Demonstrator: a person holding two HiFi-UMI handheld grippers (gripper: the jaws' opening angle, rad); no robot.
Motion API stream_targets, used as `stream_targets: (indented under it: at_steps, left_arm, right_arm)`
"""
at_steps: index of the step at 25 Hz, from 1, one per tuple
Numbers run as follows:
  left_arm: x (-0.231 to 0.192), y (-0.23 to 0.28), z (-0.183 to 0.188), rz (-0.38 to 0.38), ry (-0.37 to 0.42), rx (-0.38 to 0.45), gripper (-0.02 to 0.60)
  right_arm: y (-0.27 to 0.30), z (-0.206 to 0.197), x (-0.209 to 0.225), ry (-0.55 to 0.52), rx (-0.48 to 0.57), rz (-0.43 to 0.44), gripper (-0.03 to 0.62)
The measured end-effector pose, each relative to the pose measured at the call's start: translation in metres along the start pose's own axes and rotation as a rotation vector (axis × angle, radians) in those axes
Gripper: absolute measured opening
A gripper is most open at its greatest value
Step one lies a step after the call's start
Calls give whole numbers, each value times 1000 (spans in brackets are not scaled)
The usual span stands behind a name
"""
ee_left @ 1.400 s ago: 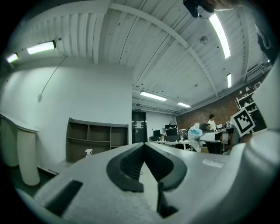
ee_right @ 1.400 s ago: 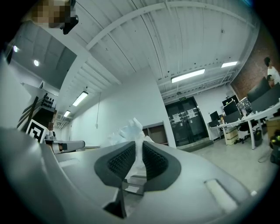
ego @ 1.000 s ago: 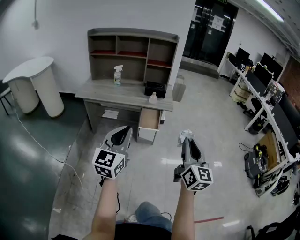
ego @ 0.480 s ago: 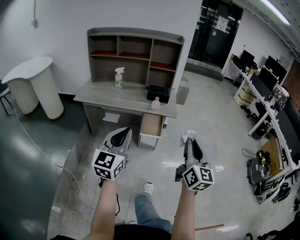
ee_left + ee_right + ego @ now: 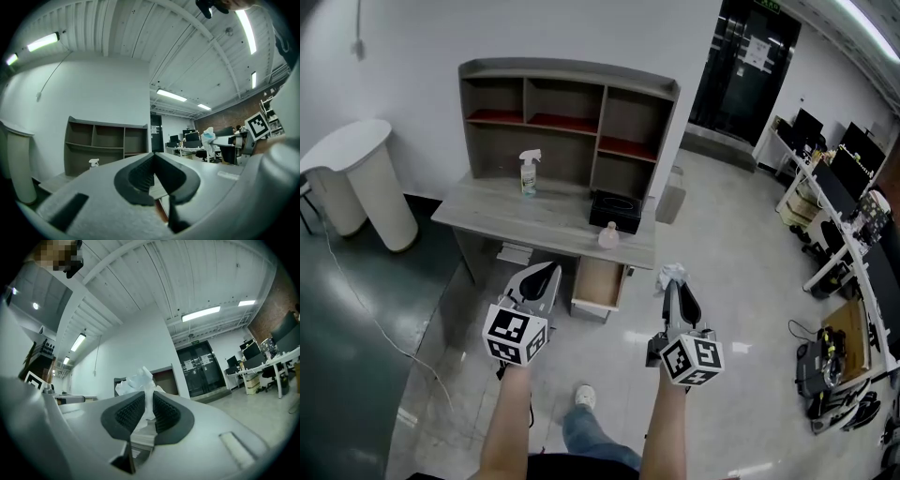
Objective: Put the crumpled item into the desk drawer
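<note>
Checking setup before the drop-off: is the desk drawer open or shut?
Open. In the head view the drawer juts out from under the desk, with its brown inside showing from above.

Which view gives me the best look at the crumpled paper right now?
The right gripper view: the crumpled paper sits close and centred, pinched in the right gripper. The head view shows only a small white tuft at that gripper's tip; the left gripper view shows it tiny, far right.

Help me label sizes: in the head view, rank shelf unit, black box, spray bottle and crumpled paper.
Shelf unit
Black box
Spray bottle and crumpled paper: alike; paper is nearer the camera.
</note>
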State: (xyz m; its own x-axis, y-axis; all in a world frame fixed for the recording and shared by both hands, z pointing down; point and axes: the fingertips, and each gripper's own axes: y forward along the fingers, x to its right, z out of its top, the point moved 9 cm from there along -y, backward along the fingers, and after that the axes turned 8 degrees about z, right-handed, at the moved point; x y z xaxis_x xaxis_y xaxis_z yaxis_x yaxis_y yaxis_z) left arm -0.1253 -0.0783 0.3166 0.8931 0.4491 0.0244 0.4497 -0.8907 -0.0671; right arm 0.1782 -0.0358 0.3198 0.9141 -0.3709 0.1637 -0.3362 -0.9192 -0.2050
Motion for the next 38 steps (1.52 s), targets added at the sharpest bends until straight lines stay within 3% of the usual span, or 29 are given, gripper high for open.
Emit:
stream_targets:
  at_steps: [7, 14, 21, 27, 38]
  left_arm:
    - [-28, 115, 2, 28, 4, -1, 3]
    - [-44, 202, -25, 62, -11, -47, 3]
    - [-67, 238, -56, 88, -17, -129, 3]
    - [-86, 272, -88, 66, -50, -199, 3]
    - [-90, 284, -198, 2, -140, -355, 3]
  right_arm:
    - [106, -8, 67, 9, -25, 28, 66]
    - [181, -33, 123, 31, -69, 71, 66]
    - [235, -74, 143, 90, -129, 92, 66]
    - [268, -112, 148, 123, -217, 78, 66]
    - [254, -242, 119, 188, -488, 93, 66]
